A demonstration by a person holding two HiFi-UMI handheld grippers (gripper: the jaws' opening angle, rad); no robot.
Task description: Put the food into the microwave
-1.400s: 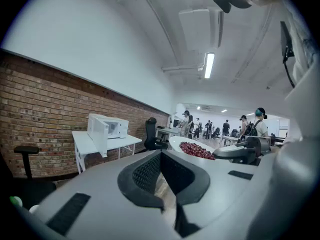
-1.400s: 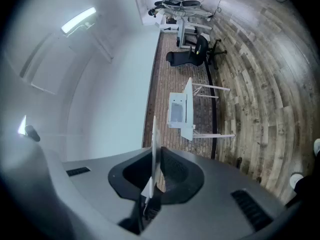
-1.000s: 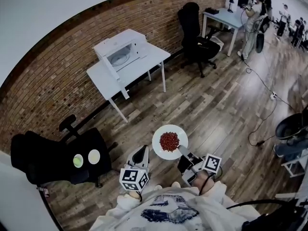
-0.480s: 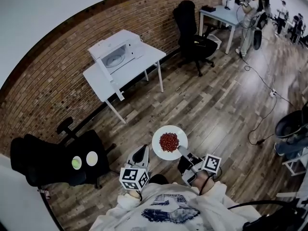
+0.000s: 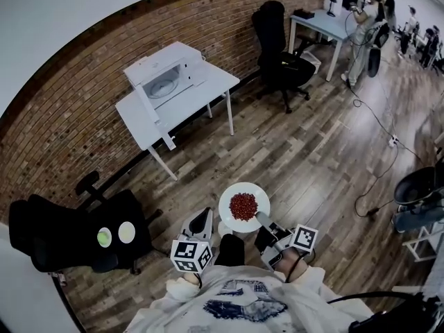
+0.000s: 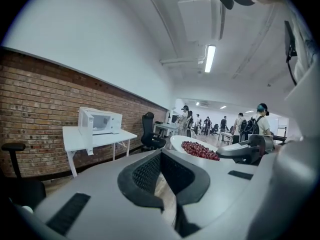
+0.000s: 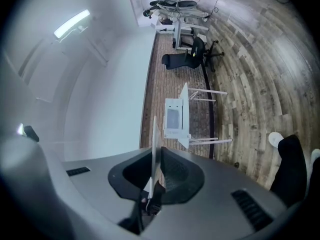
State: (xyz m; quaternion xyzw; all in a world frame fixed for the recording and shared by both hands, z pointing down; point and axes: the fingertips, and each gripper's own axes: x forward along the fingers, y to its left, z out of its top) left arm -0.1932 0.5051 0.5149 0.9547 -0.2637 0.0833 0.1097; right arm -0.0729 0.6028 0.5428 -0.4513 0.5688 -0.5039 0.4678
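— What's changed?
— The worktop (image 5: 208, 92) and microwave (image 5: 165, 80) sit slightly further left in the head view. A dark trouser leg (image 5: 229, 250) now shows between the grippers.
— And the food?
— The red food (image 5: 243, 206) is heaped on a round plate (image 5: 228, 198). The plate is held level over the floor and has no long axis. The right gripper (image 5: 263, 219) has its jaws clamped on the near right rim. The left gripper (image 5: 200, 222) is just left of the plate, jaws slightly apart and empty.

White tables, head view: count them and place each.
2. One table stands by the brick wall, bearing the microwave; the other table is at top right, near standing people. More may lie out of view.
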